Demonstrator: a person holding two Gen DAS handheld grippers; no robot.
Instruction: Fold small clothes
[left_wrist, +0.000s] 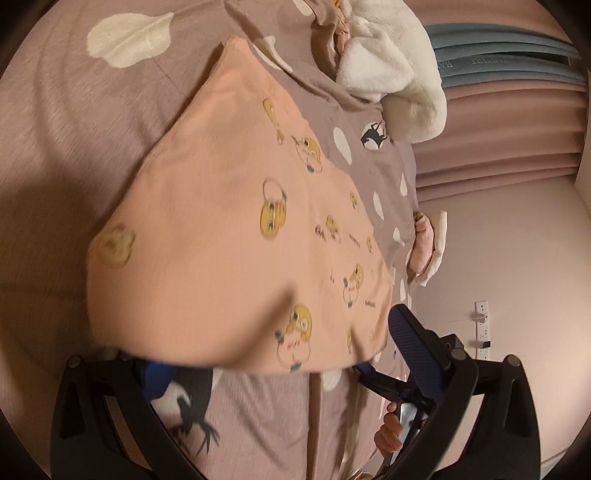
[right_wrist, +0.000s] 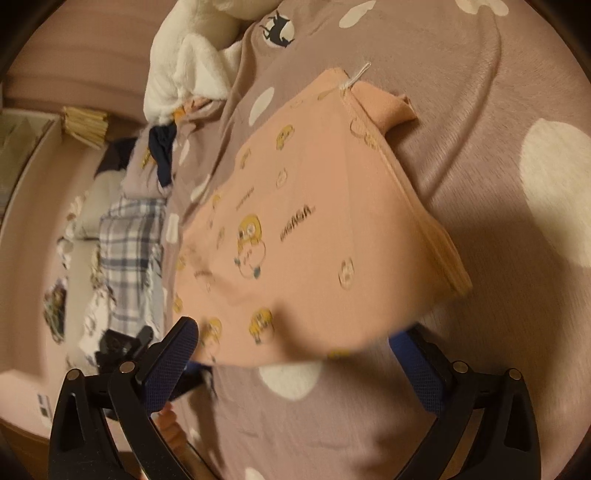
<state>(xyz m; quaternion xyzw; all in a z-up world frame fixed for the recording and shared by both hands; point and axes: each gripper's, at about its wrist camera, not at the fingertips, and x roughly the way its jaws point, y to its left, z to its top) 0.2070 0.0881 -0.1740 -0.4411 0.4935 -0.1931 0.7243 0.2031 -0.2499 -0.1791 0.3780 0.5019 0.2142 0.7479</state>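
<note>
Both grippers, left gripper (left_wrist: 273, 354) and right gripper (right_wrist: 295, 350), gape level beside pink garment (left_wrist: 229, 221).

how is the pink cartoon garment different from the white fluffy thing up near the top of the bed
The pink garment is thin, printed with yellow cartoon figures and lies spread in flat folded layers close to the camera. The white fluffy item is thick, plain, with no print, and sits bunched in a heap farther away. Both rest on the mauve spotted bedcover.

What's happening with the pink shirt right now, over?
Both grippers open, left and right at the near hem. Pink shirt lying on the bedspread, partly folded. White fleece beyond, not blocking.
</note>
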